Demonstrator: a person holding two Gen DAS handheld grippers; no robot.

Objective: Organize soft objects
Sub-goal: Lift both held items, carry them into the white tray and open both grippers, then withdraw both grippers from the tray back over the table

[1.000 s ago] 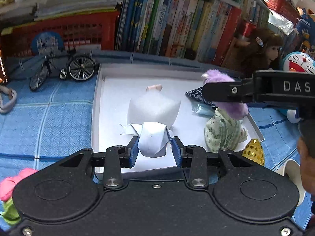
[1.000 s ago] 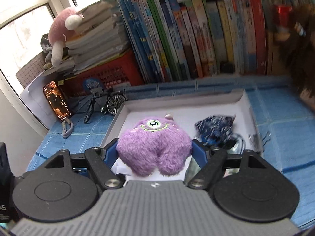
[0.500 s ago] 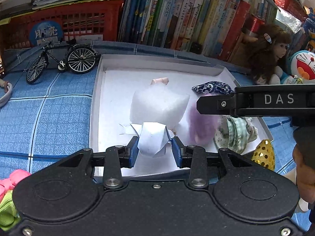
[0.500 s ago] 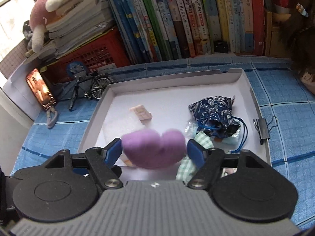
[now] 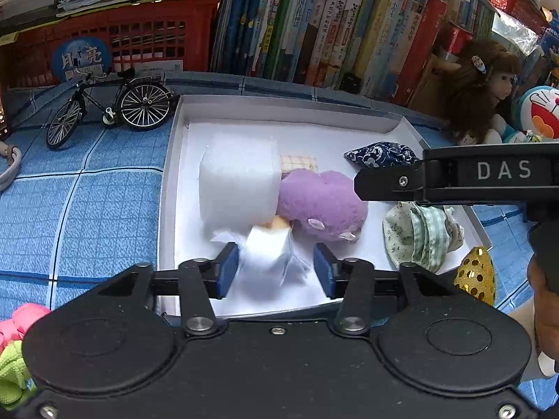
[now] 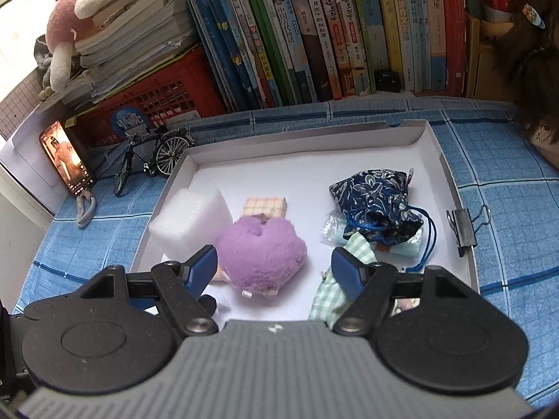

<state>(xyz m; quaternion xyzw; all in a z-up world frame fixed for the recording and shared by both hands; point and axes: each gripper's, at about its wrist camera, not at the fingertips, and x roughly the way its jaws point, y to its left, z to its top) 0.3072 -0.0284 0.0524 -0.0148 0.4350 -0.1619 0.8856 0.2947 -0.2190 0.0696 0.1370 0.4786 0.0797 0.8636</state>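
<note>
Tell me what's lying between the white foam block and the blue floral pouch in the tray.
The purple plush and a small checkered pad lie between foam block and pouch; right wrist view.

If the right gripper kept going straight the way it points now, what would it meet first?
Most likely the purple plush, lying in the tray between the open right gripper fingers, nearer the left finger. Depth is unclear; it might reach the tray floor beside it.

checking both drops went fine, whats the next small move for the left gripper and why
Probably lift the left gripper straight back out. Its jaws are opening and the white wrapped packet lies loose between them on the white tray, beside the purple plush, so nothing seems left to hold.
</note>
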